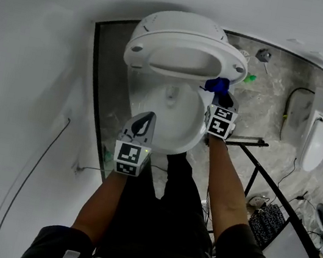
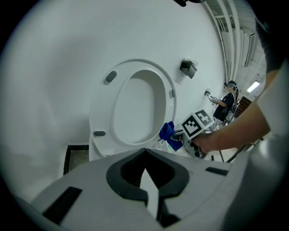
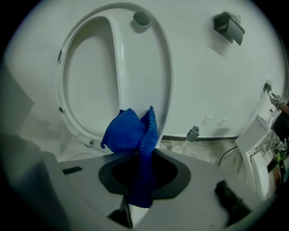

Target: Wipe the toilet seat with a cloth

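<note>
The white toilet seat (image 1: 187, 52) is raised upright against the wall, above the open bowl (image 1: 171, 111). My right gripper (image 1: 219, 97) is shut on a blue cloth (image 1: 217, 84), which bunches against the seat's lower right rim. In the right gripper view the cloth (image 3: 131, 135) hangs from the closed jaws (image 3: 140, 180) and touches the seat ring (image 3: 118, 67). My left gripper (image 1: 142, 123) hovers over the bowl's front left, shut and empty. Its own view shows the closed jaws (image 2: 145, 169), the seat (image 2: 101, 117) and the cloth (image 2: 168, 133) beyond.
A dark fixture (image 2: 188, 67) is mounted on the wall to the right of the seat. A black metal rail (image 1: 265, 174) crosses the grey tiled floor at right. Further right lie a second white toilet unit (image 1: 317, 140), cables and a patterned bag (image 1: 266, 221).
</note>
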{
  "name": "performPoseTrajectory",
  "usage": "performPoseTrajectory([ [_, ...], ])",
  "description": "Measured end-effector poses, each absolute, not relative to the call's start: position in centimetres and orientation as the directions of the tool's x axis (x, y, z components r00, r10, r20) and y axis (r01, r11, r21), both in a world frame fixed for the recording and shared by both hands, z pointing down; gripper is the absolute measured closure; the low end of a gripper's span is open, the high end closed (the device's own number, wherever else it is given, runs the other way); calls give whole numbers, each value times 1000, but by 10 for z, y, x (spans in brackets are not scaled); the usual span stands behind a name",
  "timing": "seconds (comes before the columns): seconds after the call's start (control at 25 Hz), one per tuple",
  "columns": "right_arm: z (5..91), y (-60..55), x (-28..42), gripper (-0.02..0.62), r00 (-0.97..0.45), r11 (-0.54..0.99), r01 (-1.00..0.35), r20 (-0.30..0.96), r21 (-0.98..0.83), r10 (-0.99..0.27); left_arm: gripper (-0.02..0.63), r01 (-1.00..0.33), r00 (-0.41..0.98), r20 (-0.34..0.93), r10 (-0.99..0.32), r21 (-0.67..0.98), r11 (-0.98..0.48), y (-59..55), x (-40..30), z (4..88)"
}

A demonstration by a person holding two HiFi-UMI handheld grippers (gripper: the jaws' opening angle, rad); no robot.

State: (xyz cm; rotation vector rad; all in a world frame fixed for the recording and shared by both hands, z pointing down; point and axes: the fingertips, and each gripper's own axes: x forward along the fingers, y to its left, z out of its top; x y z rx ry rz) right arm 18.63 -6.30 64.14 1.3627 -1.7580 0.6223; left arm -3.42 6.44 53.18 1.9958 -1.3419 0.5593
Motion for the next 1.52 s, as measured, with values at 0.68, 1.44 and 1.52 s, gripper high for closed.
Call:
performPoseTrajectory([
  [0.68, 727, -37, 109, 523, -136, 395, -918, 908, 34, -395, 598, -948, 313, 685, -658, 261, -179, 63, -109, 552],
  [1.44, 716, -20, -40, 523, -320, 593, -804, 878, -52, -357, 598, -960, 275, 734, -621, 250, -130, 82, -155, 571],
  [1.52, 710, -20, -52, 523, -340, 599, -798, 871, -67, -355, 598, -959, 276, 740, -614, 249, -133, 84, -156, 572],
])
